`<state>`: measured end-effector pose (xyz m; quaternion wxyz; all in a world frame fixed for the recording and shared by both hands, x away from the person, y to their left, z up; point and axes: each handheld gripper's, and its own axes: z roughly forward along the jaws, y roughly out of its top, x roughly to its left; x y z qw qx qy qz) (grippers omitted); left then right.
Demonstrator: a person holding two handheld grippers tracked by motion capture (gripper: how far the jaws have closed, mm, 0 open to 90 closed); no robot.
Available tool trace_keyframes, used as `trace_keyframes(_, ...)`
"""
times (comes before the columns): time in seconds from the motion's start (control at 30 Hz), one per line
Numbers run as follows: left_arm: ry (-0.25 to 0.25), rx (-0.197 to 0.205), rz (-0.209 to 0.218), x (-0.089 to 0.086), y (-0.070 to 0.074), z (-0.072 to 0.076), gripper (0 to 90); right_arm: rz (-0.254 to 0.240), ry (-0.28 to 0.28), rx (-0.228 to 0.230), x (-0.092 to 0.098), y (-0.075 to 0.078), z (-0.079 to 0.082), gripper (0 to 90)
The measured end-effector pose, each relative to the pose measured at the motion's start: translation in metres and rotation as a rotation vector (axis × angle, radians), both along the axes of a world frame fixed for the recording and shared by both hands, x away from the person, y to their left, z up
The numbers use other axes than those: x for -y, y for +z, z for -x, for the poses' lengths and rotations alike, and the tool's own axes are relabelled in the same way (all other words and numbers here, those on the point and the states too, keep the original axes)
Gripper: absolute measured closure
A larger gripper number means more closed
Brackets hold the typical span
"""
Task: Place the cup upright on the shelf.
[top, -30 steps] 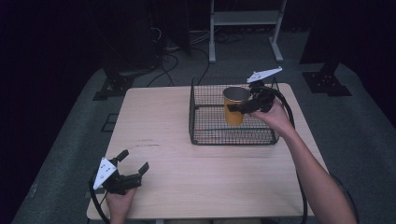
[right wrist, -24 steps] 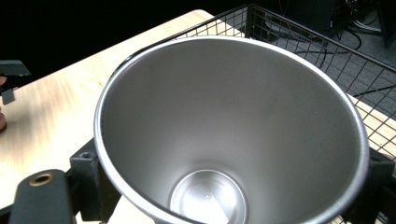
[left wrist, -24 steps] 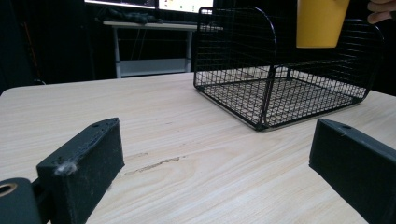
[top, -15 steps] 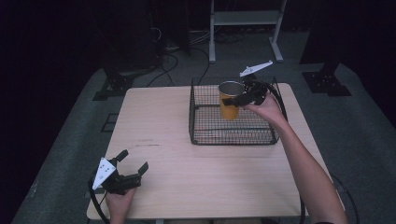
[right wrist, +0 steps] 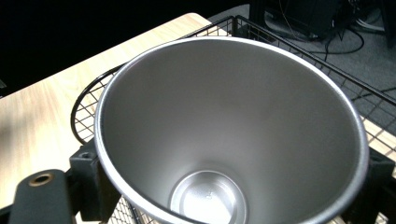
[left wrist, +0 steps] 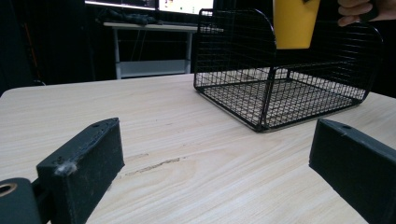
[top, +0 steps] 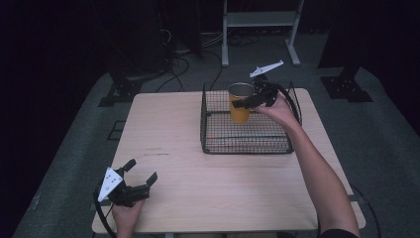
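A: Two tongs, one load. Right tongs [top: 246, 101] clamped across the upper wall of the yellow cup [top: 239, 110], steel mouth up. Cup upright, hanging over the far part of the wire basket [top: 246, 147], clear of the mesh floor as seen in the left gripper view. And the left tongs [top: 141, 172]?

B: Spread wide, gripping nothing, low at the near left corner of the counter [top: 198, 193], well apart from the basket.

A: Step in hand, by judgement?

B: Probably set-down of the cup on the basket floor.

A: Done well how?

B: Keep the cup vertical. Lower straight down inside the wire walls, away from the far rim and the arched wall tops. Hold the clamp firm until the base sits flat on the mesh: smooth, tapered wall, hence a likely slip under a slack grip. Open only then, just enough to clear the wall, and lift away without brushing the rim.

A: Risks?

B: Base caught on a wire, tilt, tip-over on release. Also knuckles against the basket's side wall.
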<state>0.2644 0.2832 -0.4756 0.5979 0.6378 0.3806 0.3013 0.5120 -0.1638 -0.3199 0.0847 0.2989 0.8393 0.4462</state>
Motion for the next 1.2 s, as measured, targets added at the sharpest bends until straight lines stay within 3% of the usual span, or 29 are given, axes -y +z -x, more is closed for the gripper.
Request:
trace_keyframes(0.4, -0.001, 0.001, 0.0, -0.001, 0.0, 0.0, 2.4, 0.031, 0.007, -0.035, -0.006, -0.027, -0.017, 12.4)
trace_keyframes(0.47, -0.002, 0.0, 0.001, -0.001, 0.0, 0.0, 2.4, 0.026, 0.01, -0.057, -0.007, -0.032, -0.02, 11.9)
trace_keyframes(0.67, -0.002, 0.001, 0.004, -0.002, 0.0, 0.0, 2.4, 0.052, 0.011, -0.072, -0.015, -0.046, -0.025, 11.8)
trace_keyframes(1.07, -0.002, 0.003, 0.006, -0.002, 0.0, 0.0, 2.4, 0.151, 0.01, -0.107, -0.021, -0.072, -0.034, 11.9)
trace_keyframes(1.2, -0.004, 0.004, 0.002, -0.002, 0.0, 0.001, 2.3, 0.146, -0.003, -0.111, -0.02, -0.077, -0.036, 11.9)
